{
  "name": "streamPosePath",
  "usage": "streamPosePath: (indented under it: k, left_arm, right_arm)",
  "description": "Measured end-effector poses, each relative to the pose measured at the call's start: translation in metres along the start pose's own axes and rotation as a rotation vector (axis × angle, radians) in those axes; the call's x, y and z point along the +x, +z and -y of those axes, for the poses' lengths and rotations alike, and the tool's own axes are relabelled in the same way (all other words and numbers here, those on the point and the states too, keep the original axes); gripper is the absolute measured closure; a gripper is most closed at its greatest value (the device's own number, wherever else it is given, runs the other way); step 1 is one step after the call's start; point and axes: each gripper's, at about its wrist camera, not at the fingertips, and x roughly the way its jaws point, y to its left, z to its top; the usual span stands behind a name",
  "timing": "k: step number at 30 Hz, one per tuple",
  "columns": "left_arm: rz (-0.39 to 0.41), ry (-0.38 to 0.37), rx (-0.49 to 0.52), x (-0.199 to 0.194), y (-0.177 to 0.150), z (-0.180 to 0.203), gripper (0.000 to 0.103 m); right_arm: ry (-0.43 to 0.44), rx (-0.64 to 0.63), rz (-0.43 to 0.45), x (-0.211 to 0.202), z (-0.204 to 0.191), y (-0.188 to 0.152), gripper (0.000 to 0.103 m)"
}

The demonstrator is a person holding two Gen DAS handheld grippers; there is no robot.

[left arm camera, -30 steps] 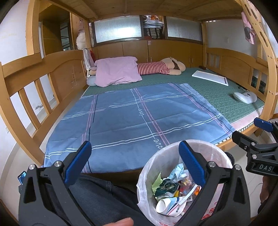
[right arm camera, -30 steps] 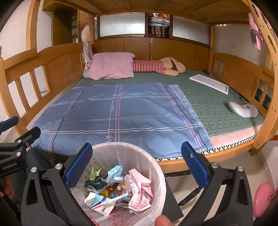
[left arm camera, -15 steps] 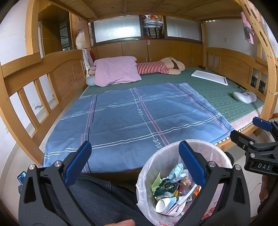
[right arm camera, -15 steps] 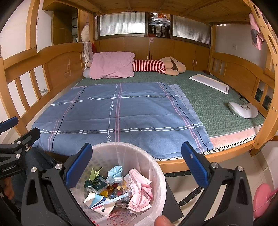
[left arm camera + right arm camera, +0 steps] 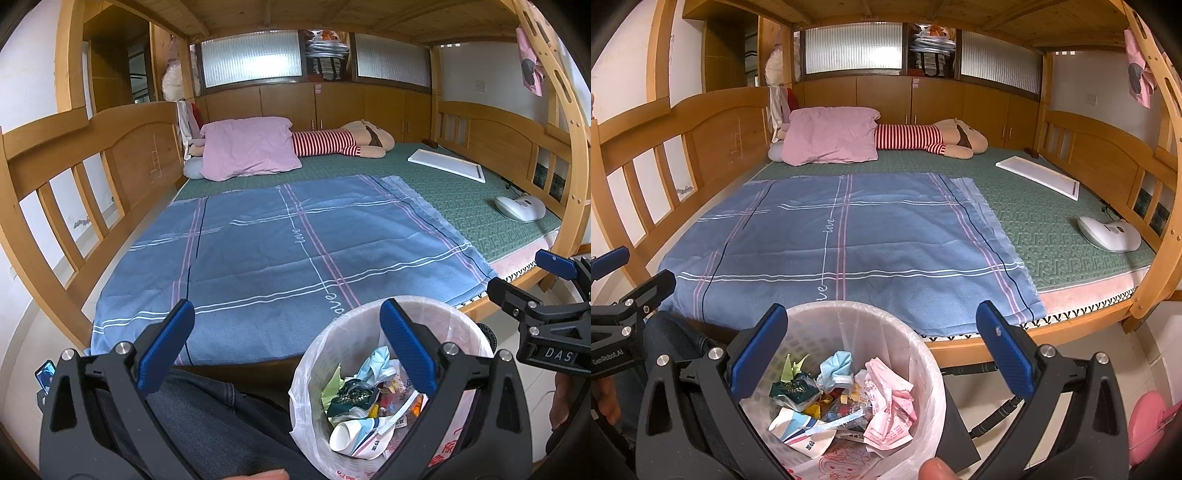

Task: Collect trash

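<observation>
A white bin with a plastic liner (image 5: 317,347) (image 5: 849,314) stands on the floor at the foot of the bed. It holds crumpled trash (image 5: 365,402) (image 5: 842,395): a paper cup, wrappers, pink paper, a blue mask. My left gripper (image 5: 284,354) is open and empty, held above the bin's left side. My right gripper (image 5: 882,354) is open and empty, above the bin. The blue plaid sheet (image 5: 288,251) (image 5: 846,240) on the bed shows no trash.
The bed has wooden rails (image 5: 85,177) on both sides. A pink pillow (image 5: 251,151), a striped plush toy (image 5: 340,142), a white board (image 5: 447,168) and a white device (image 5: 521,208) lie on the green mat. A jeans-clad leg (image 5: 207,417) is left of the bin. A pink object (image 5: 1148,424) sits on the floor.
</observation>
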Motion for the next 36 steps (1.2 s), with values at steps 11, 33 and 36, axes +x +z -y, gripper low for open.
streamPosePath:
  k: [11,33,36]
  left_arm:
    - [-0.007,-0.006,-0.004,0.001,-0.001,-0.003,0.003]
    - [0.012,-0.018,-0.034,0.0,-0.006,-0.013,0.003]
    - [0.007,-0.021,-0.036,0.002,-0.006,-0.014,0.003]
  right_arm:
    - [0.007,-0.017,-0.014,0.005,-0.005,0.0,0.003]
    - [0.017,-0.026,-0.042,0.015,-0.006,-0.002,0.003]
    - [0.018,-0.024,-0.044,0.016,-0.006,-0.002,0.003]
